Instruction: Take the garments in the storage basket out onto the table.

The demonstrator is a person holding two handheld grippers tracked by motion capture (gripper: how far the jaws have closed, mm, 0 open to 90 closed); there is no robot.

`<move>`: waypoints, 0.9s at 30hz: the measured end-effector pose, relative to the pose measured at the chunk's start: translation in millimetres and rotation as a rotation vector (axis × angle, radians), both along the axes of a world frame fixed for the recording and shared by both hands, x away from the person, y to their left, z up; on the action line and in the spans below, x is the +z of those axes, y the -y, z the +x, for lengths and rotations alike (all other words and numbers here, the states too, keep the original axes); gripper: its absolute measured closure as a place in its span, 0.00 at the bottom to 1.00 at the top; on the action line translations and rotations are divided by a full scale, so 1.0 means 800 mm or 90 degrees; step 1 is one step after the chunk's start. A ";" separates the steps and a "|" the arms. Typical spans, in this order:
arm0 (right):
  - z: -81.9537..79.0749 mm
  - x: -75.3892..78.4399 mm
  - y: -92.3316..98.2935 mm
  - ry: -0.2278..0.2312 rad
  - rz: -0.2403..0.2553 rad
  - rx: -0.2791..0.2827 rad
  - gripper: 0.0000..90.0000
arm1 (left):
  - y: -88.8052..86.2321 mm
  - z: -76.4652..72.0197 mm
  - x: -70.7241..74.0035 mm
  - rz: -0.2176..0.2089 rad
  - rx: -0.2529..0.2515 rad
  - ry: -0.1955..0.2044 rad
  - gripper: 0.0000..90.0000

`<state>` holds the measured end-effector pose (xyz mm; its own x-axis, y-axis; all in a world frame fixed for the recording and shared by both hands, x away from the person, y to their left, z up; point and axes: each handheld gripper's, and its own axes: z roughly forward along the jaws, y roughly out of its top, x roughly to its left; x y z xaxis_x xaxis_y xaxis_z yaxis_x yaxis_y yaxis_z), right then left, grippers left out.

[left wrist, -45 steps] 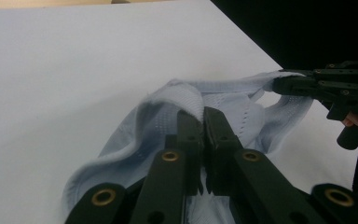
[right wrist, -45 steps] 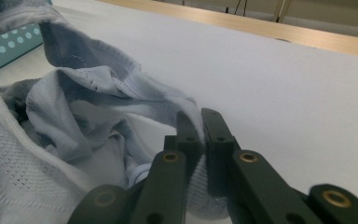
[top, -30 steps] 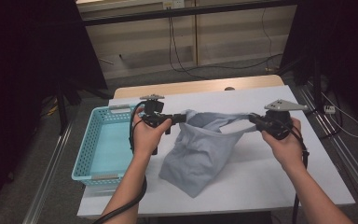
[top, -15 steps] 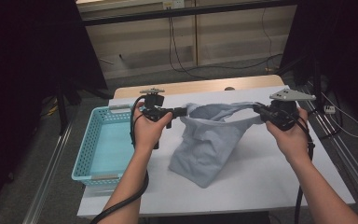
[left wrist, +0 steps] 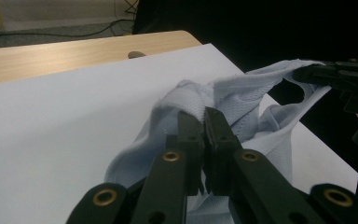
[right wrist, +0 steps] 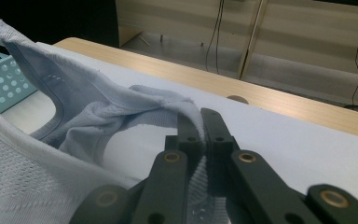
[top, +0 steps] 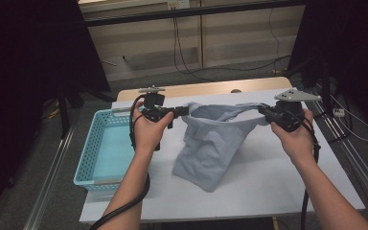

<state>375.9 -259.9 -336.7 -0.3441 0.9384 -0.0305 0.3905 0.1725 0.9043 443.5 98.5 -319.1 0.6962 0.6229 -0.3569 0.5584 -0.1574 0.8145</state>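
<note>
Two clamped hand-held grippers stretch a soft (finely ribbed) pale-blue garment [top: 211, 143] aloft.

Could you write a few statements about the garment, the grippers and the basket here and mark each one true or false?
1. The left gripper is shut on the light blue garment. True.
2. The right gripper hangs open above the cloth. False: it is shut on the garment's other shoulder.
3. The garment is stretched between the two grippers, its lower part on the white table. True.
4. The garment lies folded inside the turquoise basket. False: the basket stands beside it, at the table's left edge, with no garment in it.
5. One bare hand pulls the cloth. False: both hands hold grippers.
</note>
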 end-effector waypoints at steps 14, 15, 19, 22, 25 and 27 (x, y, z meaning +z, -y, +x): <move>-0.013 0.049 0.008 0.056 0.006 -0.006 0.98 | 0.005 -0.010 0.023 -0.006 -0.007 0.022 0.97; -0.013 0.051 0.009 0.057 0.005 -0.009 0.98 | 0.007 -0.009 0.022 -0.004 -0.009 0.022 0.97; -0.008 0.040 0.009 0.044 -0.002 -0.012 0.98 | 0.011 -0.005 0.018 0.004 -0.004 0.015 0.97; -0.004 0.028 0.010 0.037 0.003 -0.016 0.98 | 0.013 0.000 0.015 0.006 -0.001 0.013 0.97; 0.000 0.022 0.012 0.030 0.007 -0.020 0.98 | 0.014 0.003 0.014 0.005 -0.001 0.012 0.97; 0.002 0.019 0.012 0.029 0.007 -0.019 0.98 | 0.013 0.003 0.013 0.008 -0.001 0.013 0.97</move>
<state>377.4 -269.4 -321.7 -0.3138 0.9489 -0.0349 0.3543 0.1511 0.9228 446.2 87.9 -308.3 0.7040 0.6260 -0.3354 0.5417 -0.1679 0.8236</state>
